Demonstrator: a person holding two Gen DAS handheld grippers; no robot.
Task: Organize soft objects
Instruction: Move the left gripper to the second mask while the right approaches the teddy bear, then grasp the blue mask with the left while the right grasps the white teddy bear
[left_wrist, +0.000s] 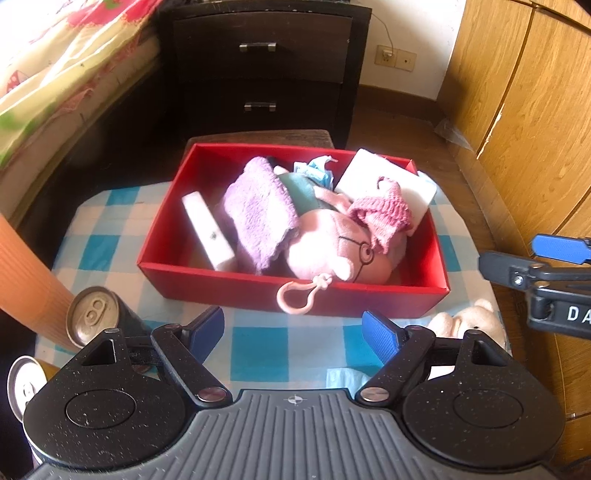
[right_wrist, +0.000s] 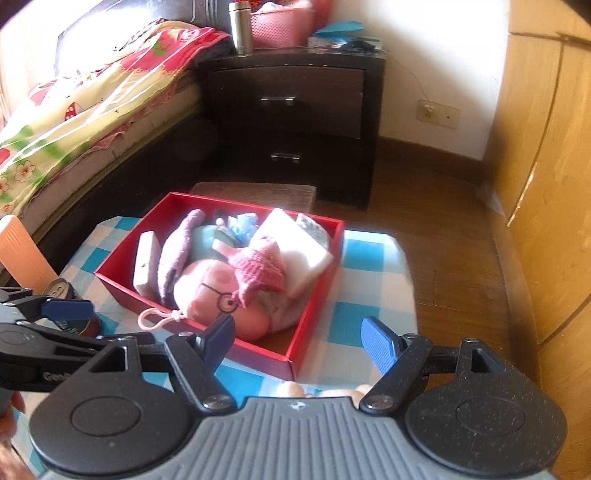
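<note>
The red box (left_wrist: 258, 291) sits on the checked worktop (left_wrist: 258, 347) already packed with a pink pig plush (left_wrist: 332, 247), a purple towel (left_wrist: 255, 210), a pink knitted piece (left_wrist: 384, 214) and white foam blocks (left_wrist: 388, 181). One soft thing lies outside it: a small cream teddy bear (left_wrist: 476, 321) just beside the box's near right corner. The left gripper (left_wrist: 293, 332) and right gripper (right_wrist: 299, 341) both hover with jaws apart, holding nothing. The bear looks light and squashy, unlikely to slip or break; I'd pinch it across the body or head. Two drink cans (left_wrist: 92, 314) stand near the left gripper and could be knocked.
</note>
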